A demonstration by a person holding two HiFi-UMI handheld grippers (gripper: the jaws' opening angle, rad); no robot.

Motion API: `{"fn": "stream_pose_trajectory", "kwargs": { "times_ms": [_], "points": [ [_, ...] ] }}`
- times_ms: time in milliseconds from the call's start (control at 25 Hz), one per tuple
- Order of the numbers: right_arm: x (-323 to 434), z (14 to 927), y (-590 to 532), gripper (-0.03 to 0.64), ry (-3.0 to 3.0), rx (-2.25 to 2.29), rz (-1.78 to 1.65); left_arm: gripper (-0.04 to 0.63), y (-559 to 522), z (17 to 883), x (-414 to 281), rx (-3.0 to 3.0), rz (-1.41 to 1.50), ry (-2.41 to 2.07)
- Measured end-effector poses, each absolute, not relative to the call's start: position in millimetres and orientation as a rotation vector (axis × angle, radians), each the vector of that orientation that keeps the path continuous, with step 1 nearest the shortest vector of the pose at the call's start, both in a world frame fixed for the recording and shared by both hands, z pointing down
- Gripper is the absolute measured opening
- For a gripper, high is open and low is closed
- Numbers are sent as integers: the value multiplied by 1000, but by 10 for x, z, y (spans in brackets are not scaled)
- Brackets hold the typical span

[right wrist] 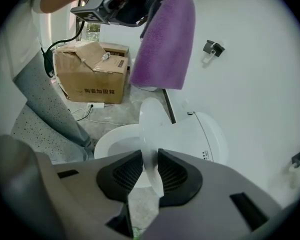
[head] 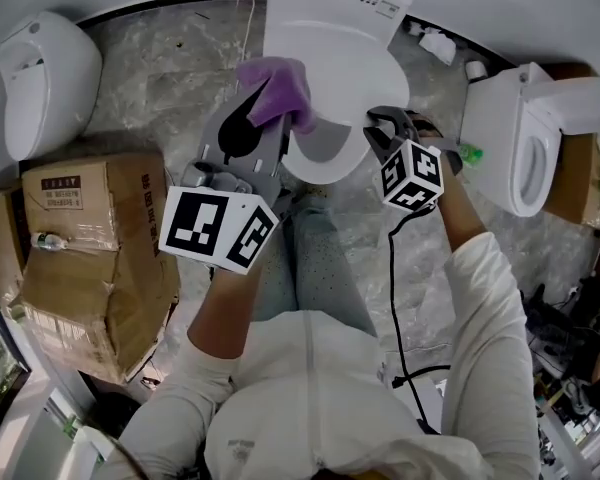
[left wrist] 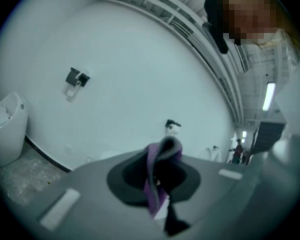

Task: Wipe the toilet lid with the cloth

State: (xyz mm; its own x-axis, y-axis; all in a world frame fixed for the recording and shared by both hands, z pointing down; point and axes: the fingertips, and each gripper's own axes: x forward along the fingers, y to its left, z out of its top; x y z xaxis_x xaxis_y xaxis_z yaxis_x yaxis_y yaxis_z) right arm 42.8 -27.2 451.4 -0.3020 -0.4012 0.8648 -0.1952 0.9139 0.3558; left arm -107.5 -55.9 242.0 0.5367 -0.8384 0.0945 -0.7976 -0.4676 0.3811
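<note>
The white toilet (head: 330, 58) stands just ahead of me, and its lid (head: 310, 165) is lifted partway. My left gripper (head: 265, 118) is shut on a purple cloth (head: 275, 90) held above the toilet's left side. In the left gripper view the cloth (left wrist: 157, 179) is bunched between the jaws of the left gripper (left wrist: 160, 184). My right gripper (head: 380, 128) is at the lid's right edge. In the right gripper view the lid (right wrist: 150, 129) stands edge-on between the parted jaws of the right gripper (right wrist: 150, 171). The cloth (right wrist: 165, 39) hangs above it there.
Cardboard boxes (head: 90, 238) are stacked on the floor at the left, with a wall urinal (head: 40, 78) behind them. A second toilet (head: 525, 138) stands at the right. A black cable (head: 395, 298) trails down from the right gripper. A paper holder (right wrist: 212, 48) is fixed to the wall.
</note>
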Motion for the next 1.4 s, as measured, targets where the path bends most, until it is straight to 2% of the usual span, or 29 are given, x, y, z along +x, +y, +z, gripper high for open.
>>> {"fn": "stream_pose_trajectory", "kwargs": {
  "times_ms": [600,1000,1160,1400],
  "points": [
    [333,5316,593,123,-1873,239,-224,14,-528,3215,-989,2329,-43,-1322],
    [313,5709,858,138,-1832,161,-96,14,-478,3442,-983,2321,-28,-1305],
    [276,5904,969,151,-1847,203,6,14,-437,3569,-986,2311,-9,-1305],
    [217,6106,1039,166,-1870,289,342,14,-393,3677,-939,2310,7,-1284]
  ]
}}
